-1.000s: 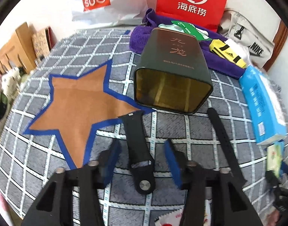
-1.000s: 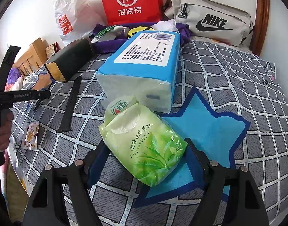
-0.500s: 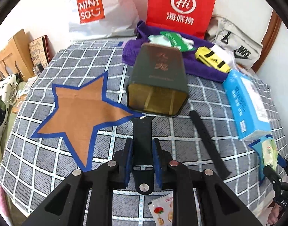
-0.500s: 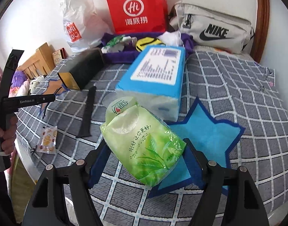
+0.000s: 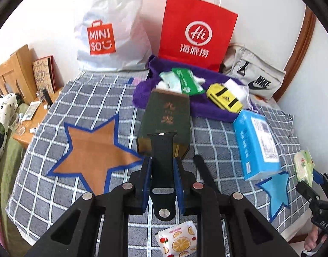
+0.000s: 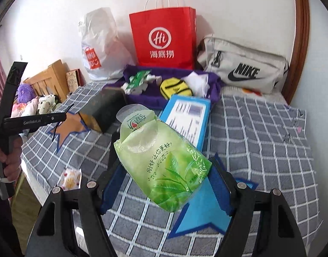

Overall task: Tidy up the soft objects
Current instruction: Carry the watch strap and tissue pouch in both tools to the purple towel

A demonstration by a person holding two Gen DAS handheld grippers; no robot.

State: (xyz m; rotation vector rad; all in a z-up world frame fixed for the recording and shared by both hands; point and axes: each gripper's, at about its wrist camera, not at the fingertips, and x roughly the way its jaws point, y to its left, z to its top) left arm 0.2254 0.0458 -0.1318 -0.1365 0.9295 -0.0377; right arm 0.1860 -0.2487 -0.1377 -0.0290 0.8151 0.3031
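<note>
Strap [image 5: 162, 158] clamped in left gripper [image 5: 163, 177] points lengthwise away toward dark box [image 5: 166, 115].

Blue tissue pack [image 6: 186, 118] label print blurred, perhaps unreadable, black strap [image 5: 203, 171] partly behind left gripper [image 5: 162, 172]

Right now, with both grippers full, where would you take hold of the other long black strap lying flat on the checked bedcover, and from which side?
Grip the long black strap across its narrow width near the middle, coming from above with one finger on each long edge. It lies flat and thin on the checked bedcover, so only the edges offer purchase. Its near end is hidden behind the left gripper.
</note>
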